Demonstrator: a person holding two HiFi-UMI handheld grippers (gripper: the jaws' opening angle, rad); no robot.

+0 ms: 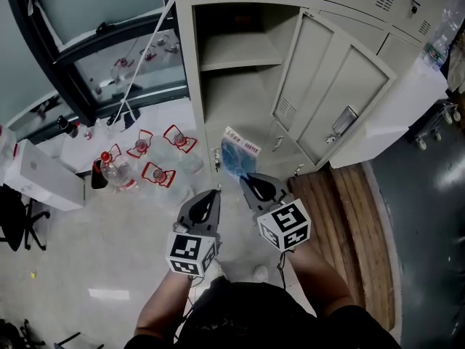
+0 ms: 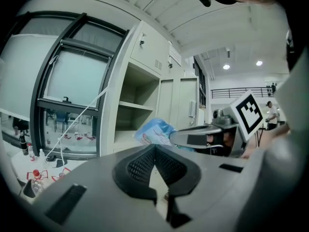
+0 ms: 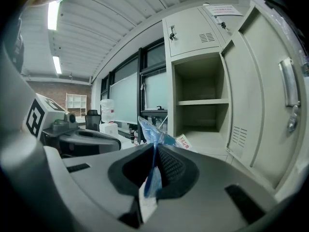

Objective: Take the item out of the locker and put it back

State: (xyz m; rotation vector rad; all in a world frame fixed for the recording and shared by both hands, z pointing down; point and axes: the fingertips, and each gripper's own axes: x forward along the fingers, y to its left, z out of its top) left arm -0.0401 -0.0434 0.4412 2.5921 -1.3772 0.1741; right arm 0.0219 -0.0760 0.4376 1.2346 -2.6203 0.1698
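Note:
The grey locker (image 1: pixel 190 64) stands open ahead, its door (image 1: pixel 330 100) swung out to the right and both shelves (image 1: pixel 236 53) bare. A blue plastic packet (image 1: pixel 238 155) with a white printed label hangs in front of the lower compartment, outside the locker. My right gripper (image 1: pixel 249 179) is shut on the packet's lower edge; in the right gripper view the blue film (image 3: pixel 153 132) is pinched between the pads. My left gripper (image 1: pixel 212 197) is beside it on the left, shut and holding nothing, its tips meeting (image 2: pixel 154 148). The packet (image 2: pixel 153 132) shows just beyond them.
Several water bottles with red-and-white labels (image 1: pixel 138 166) lie on the floor left of the locker. A white box (image 1: pixel 40 177) and a black chair (image 1: pixel 14 220) are at the far left. Wooden planks (image 1: pixel 349 217) lie right of my arms. More locker doors (image 1: pixel 392 6) continue to the right.

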